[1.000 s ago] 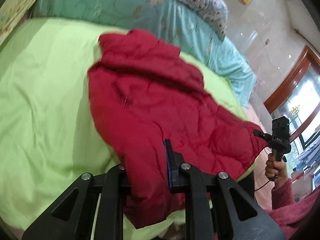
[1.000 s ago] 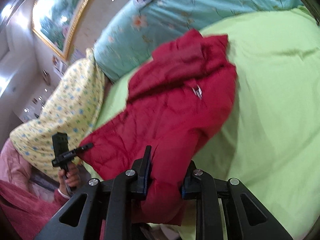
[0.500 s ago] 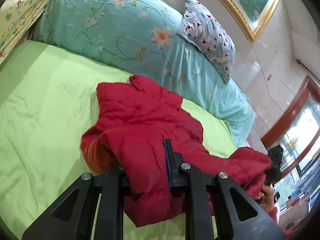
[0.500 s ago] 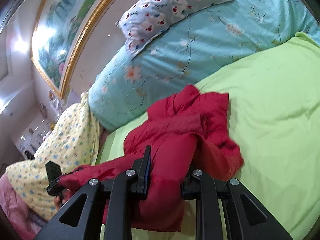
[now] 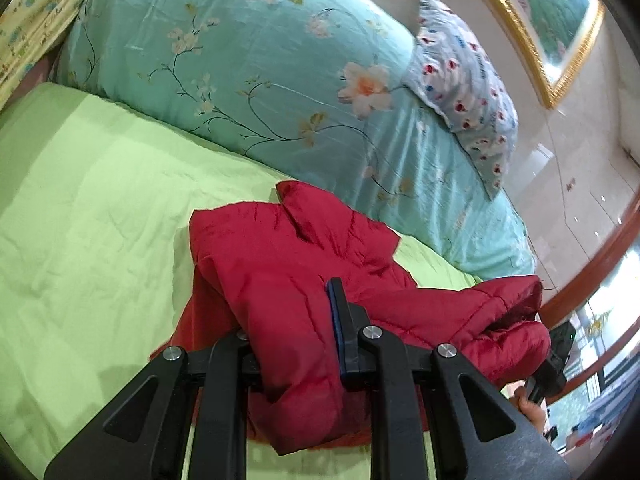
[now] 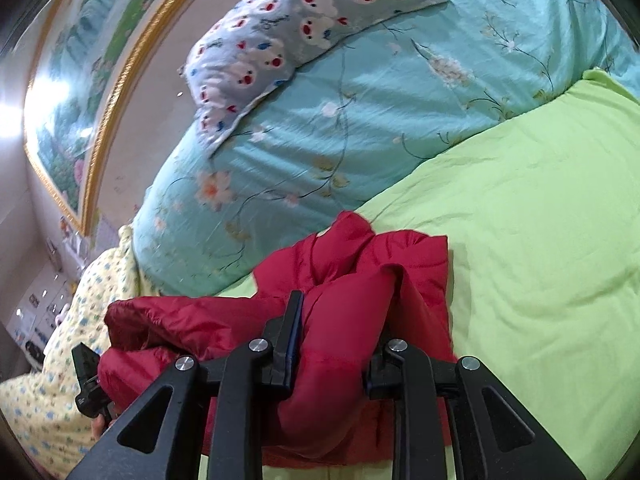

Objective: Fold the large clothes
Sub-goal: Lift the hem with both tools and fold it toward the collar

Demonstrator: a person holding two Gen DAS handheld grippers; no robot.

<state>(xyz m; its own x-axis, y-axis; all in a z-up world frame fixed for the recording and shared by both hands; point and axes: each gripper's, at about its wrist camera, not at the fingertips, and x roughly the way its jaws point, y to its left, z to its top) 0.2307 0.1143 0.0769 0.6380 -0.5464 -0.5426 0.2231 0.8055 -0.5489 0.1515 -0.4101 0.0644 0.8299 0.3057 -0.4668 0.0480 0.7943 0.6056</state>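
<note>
On the green bedsheet (image 5: 100, 208), my left gripper (image 5: 296, 344) and right gripper (image 6: 340, 344) each pinch a bunched edge of the red padded jacket (image 5: 304, 248).

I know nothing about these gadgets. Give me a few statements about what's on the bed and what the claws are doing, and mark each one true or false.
1. Both the left claw and the right claw grip the red jacket. True.
2. The jacket lies on a blue sheet. False: it lies on a green sheet.
3. A teal floral duvet is piled beyond the jacket. True.
4. The bear-print pillow sits on the jacket. False: it rests atop the duvet.
</note>
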